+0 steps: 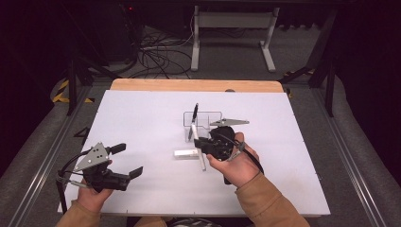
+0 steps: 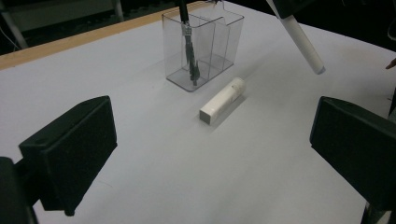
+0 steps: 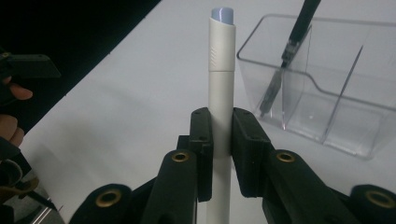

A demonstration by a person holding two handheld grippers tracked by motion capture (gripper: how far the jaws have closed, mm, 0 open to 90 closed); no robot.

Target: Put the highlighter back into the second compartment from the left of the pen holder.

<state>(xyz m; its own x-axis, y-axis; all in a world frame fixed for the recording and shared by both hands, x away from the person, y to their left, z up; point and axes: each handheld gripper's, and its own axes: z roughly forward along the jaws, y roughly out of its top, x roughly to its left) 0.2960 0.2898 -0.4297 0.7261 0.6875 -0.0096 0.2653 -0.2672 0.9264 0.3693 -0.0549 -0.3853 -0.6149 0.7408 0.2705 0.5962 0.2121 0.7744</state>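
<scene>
While the right gripper (image 3: 222, 135) clamps a white pen (image 3: 221, 79) between its two pads, the pen's barrel runs up from the jaws with its pale tip uppermost in the right gripper view, and the clear holder (image 3: 345, 93) stands just beside it on the right of that view. From the high view the same pen (image 1: 200, 153) slants down out of the right gripper (image 1: 204, 144), above the white table (image 1: 142, 118) and close in front of the holder (image 1: 202, 124). A black pen (image 1: 193, 120) leans upright in one compartment of the holder, its top rising above the rim. A white stick (image 1: 186, 153), short and blocky, lies flat on the table just left of the right gripper, apart from the holder. The left gripper (image 1: 126, 161) sits near the front left of the table, well apart from these things, its jaws standing wide with nothing between them; in the left gripper view the bare table, the stick (image 2: 222, 101) and the holder (image 2: 203, 44) lie beyond its pads, and the held pen's (image 2: 303, 44) end hangs above the table at upper right.
</scene>
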